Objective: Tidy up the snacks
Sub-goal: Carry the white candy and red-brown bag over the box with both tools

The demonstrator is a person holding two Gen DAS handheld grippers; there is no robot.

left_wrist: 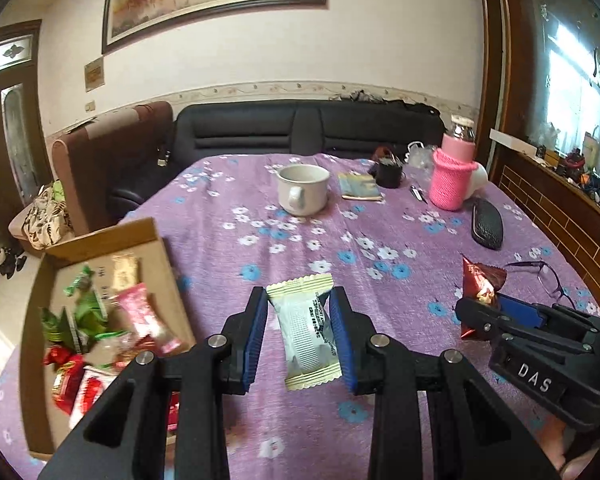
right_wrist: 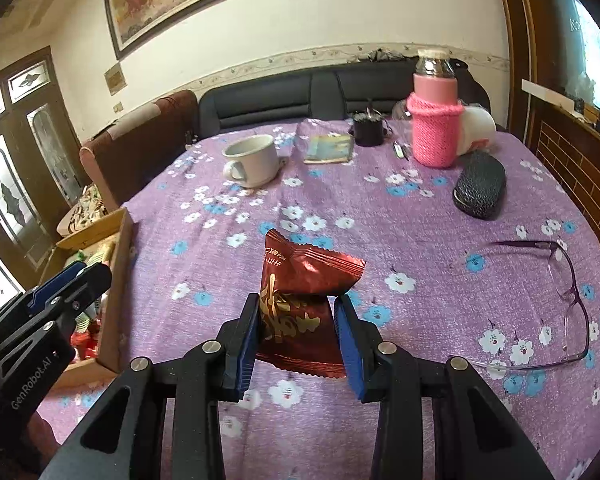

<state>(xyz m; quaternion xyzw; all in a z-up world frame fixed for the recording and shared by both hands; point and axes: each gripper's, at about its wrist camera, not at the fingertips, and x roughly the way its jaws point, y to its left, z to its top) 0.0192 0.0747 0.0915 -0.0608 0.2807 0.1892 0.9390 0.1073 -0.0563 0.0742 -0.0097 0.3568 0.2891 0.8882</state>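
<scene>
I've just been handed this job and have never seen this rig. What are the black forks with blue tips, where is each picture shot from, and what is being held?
Those are two hand-held claws, one in each of a person's hands, each with a camera looking along its fingers. One picture is from the left claw, shut on a white snack packet. The other is from the right claw, shut on a red snack packet. On the purple flowered tablecloth sit a cardboard box already holding wrapped snacks, a white cup, a bottle in a pink knitted sleeve, a black glasses case and a pair of glasses.
</scene>
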